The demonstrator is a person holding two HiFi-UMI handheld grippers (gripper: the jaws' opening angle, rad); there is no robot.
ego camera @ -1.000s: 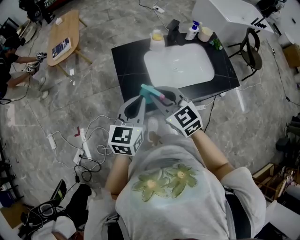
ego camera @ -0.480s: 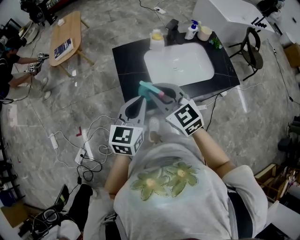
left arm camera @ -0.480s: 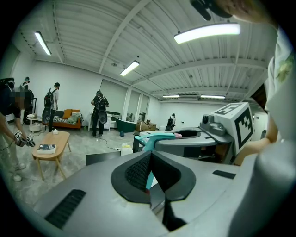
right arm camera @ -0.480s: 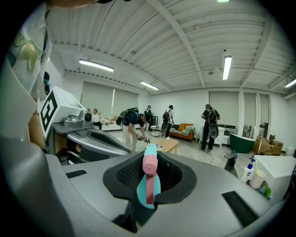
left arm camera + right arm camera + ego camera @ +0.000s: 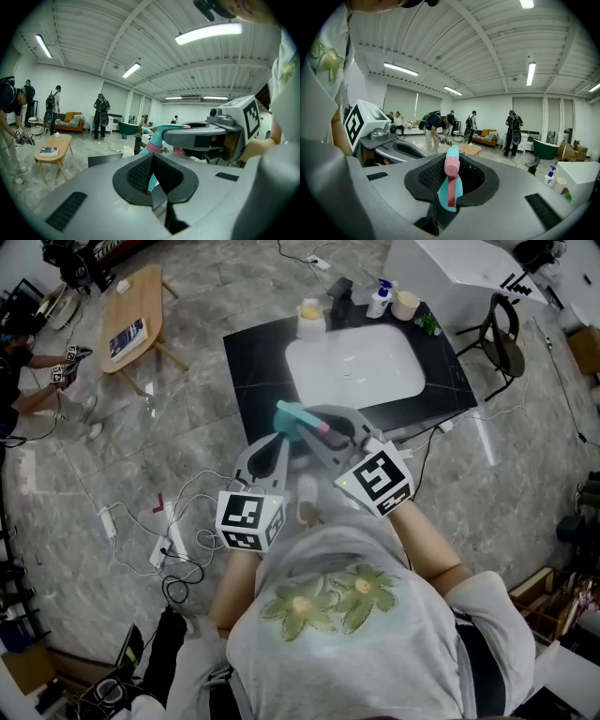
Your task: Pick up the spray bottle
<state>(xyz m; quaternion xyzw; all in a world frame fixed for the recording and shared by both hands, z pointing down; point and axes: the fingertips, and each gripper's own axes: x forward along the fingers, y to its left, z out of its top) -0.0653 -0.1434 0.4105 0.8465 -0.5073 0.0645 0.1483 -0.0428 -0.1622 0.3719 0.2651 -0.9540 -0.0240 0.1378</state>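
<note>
A teal spray bottle with a pink nozzle (image 5: 298,418) is held up in front of my chest, over the floor just short of the sink counter. My right gripper (image 5: 325,429) is shut on it. In the right gripper view the bottle's head (image 5: 451,180) stands upright between the dark jaw pads. My left gripper (image 5: 273,452) is beside it on the left, shut and empty. In the left gripper view the bottle (image 5: 158,135) and the right gripper (image 5: 206,136) show just beyond my left gripper (image 5: 153,185).
A black counter (image 5: 253,362) with a white sink (image 5: 354,367) lies ahead, with a soap bottle (image 5: 380,298), a yellow container (image 5: 310,315) and a cup (image 5: 406,304) at its far edge. Cables (image 5: 173,540) cross the floor at left. A wooden table (image 5: 127,320) and a person (image 5: 23,371) are far left.
Both grippers keep the same pose, the bottle still in the right one. The right gripper's marker cube has drifted slightly right.
</note>
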